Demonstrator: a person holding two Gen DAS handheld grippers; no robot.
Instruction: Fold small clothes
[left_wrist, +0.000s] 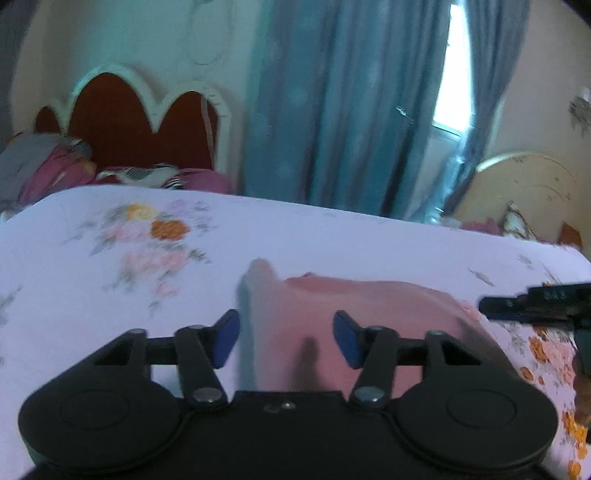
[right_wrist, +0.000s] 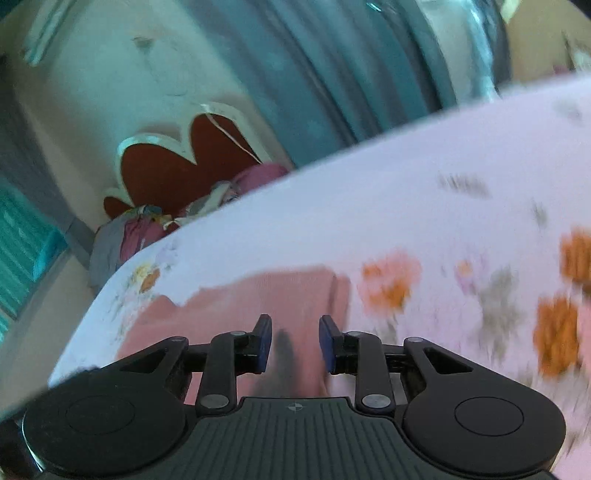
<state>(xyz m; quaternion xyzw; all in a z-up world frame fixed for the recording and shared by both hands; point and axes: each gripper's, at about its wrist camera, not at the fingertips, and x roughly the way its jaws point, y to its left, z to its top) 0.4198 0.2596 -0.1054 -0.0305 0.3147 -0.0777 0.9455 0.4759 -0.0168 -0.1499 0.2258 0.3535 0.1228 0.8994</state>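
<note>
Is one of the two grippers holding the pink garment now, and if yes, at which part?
Nothing is held. The left gripper and the right gripper are both open above the pink garment, which lies on the floral sheet.

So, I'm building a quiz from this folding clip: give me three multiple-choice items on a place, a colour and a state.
1. The pink garment lies on:
A. the floral bedsheet
B. a chair
C. the floor

2. The curtain is:
A. yellow
B. blue
C. white

3. The left tongs are:
A. clamped on cloth
B. open
C. out of view

Answers:
1 A, floral sheet shows all around the garment.
2 B, blue folds hang behind the bed.
3 B, a clear gap separates the pads, with cloth beneath.
</note>
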